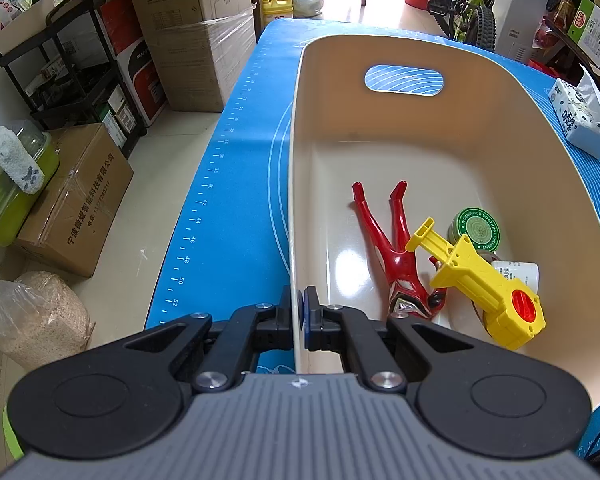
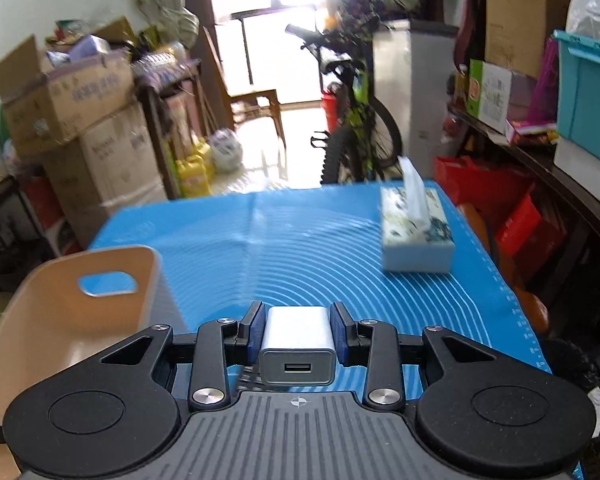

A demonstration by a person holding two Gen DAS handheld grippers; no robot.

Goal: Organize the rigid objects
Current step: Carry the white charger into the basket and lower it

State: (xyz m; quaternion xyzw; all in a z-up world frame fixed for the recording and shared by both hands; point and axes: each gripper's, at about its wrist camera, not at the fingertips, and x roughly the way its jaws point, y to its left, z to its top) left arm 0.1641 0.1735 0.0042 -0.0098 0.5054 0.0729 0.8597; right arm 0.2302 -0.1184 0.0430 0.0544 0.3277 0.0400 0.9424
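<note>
A cream plastic bin [image 1: 300, 128] stands on the blue mat. My left gripper [image 1: 299, 300] is shut on the bin's near left wall, one finger on each side of it. Inside the bin lie a red toy figure [image 1: 396, 248], a yellow toy gun [image 1: 480, 280], a green round tin [image 1: 478, 229] and a white bottle [image 1: 518, 273]. In the right wrist view my right gripper [image 2: 298, 322] is shut on a white USB charger [image 2: 298, 336], held above the mat, its port facing the camera. The bin [image 2: 60, 320] is at the lower left there.
A tissue box [image 2: 414, 236] [image 1: 578, 114] sits on the blue mat [image 2: 280, 240] at the far right. Cardboard boxes [image 1: 196, 32], a black shelf rack [image 1: 76, 72] and a bicycle [image 2: 352, 128] stand around the table. A dark shelf with boxes runs along the right.
</note>
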